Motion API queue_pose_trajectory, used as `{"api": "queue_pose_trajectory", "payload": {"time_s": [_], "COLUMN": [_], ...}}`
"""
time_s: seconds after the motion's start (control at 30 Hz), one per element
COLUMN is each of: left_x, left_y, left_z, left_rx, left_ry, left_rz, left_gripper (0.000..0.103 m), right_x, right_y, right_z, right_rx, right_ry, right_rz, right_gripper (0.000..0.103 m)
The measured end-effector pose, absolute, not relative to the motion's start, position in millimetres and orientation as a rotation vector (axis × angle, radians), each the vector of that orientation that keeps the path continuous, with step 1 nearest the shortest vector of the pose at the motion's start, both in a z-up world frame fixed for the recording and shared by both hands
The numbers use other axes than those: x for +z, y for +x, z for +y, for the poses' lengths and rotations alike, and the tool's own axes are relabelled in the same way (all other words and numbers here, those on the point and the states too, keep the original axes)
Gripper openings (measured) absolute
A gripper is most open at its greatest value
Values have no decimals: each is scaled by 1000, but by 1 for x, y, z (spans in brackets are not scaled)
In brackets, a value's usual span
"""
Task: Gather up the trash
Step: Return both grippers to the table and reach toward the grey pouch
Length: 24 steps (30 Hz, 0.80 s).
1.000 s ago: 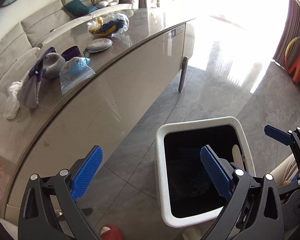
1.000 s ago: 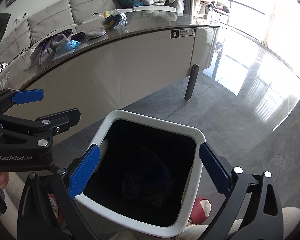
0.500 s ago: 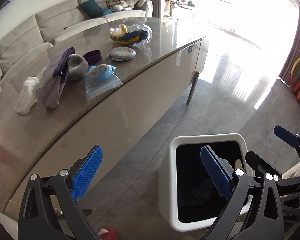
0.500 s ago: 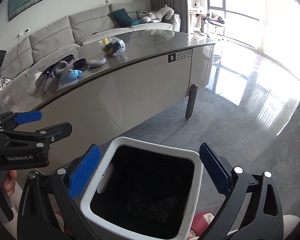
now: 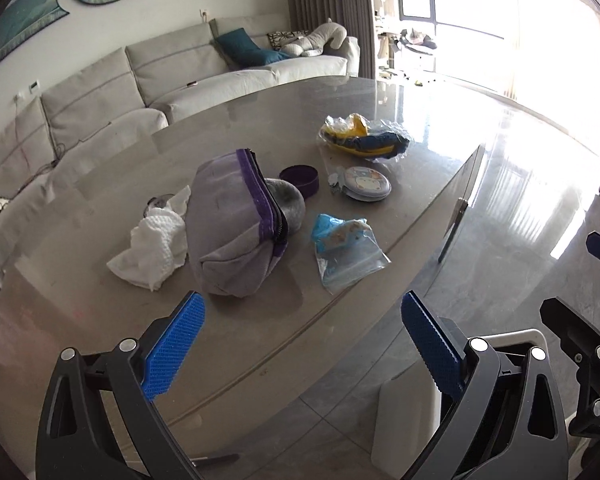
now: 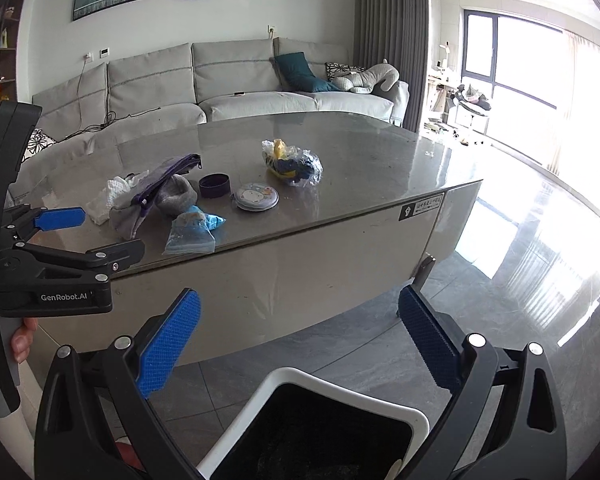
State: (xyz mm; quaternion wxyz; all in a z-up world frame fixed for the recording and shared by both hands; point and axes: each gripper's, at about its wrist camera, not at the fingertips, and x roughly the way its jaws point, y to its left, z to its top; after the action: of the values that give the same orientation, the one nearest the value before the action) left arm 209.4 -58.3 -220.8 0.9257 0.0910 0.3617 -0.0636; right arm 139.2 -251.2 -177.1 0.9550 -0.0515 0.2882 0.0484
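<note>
A grey table carries a clear zip bag with blue contents, a crumpled white tissue, a clear bag with yellow and blue items, and a grey pouch with a purple zip. My left gripper is open and empty, above the table's near edge. My right gripper is open and empty, above the white bin with a black liner. The zip bag and the tissue also show in the right wrist view. The left gripper appears there too.
A round tin, a purple cup and a grey beanie lie on the table. The bin's white wall stands on the floor below the table edge. A grey sofa runs behind the table.
Both grippers have risen from over the bin to table height and tilted up toward the table top. The bin has dropped to the bottom of both views. Both stay open.
</note>
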Motion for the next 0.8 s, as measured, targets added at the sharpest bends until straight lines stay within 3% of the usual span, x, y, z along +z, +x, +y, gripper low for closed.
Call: {"api": "queue_pose_trajectory", "payload": {"time_s": [0.23, 0.8], "left_x": [-213, -242], "left_y": [245, 311], "left_z": [-46, -31], "left_rx": [-84, 8], "left_ry": [188, 143], "left_rz": [713, 802], "left_gripper": [97, 97], "right_x": [-158, -180], "right_y": [178, 226], "right_z": [-230, -218], "right_rx": [137, 183], "right_ry": [-151, -162], "right_rz": [520, 556], "right_gripper": [99, 99]}}
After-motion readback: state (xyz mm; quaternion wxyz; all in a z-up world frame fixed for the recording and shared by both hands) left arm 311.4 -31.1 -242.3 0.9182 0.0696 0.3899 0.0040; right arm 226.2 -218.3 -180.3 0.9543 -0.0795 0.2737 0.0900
